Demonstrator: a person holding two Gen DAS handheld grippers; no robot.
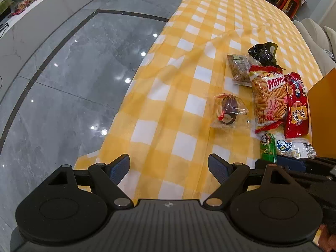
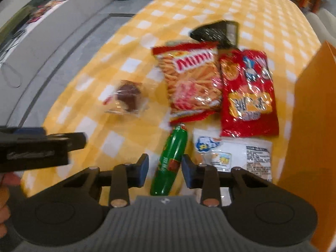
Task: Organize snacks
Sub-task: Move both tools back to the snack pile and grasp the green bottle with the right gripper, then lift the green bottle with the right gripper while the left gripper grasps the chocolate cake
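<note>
Yellow-and-white checked tablecloth (image 1: 178,105) over a long table, grey polished floor (image 1: 63,84) filling the left of the left wrist view, an orange box wall (image 2: 310,126) at the right edge of the right wrist view.

Left gripper (image 1: 169,169) at the bottom centre of its own frame, spread wide over bare cloth, nothing between the blue pads.

Right gripper (image 2: 164,168) low in its own frame, narrowed around a green snack tube (image 2: 171,159) lying between the fingers; slight gaps visible on both sides, pads apparently not pressing; view blurred.

Snacks clustered at centre right of both views:
- Mimi stick-snack bag (image 2: 191,84) just above the tube.
- Red biscuit bag (image 2: 248,92) to its right, edges overlapping.
- White packet (image 2: 237,153) below the red bag, just right of the tube.
- Clear-wrapped chocolate cake (image 1: 229,111) apart to the left.
- Clear bag of brown snacks (image 1: 239,68) and black bag (image 1: 263,54) at the top of the cluster.
</note>
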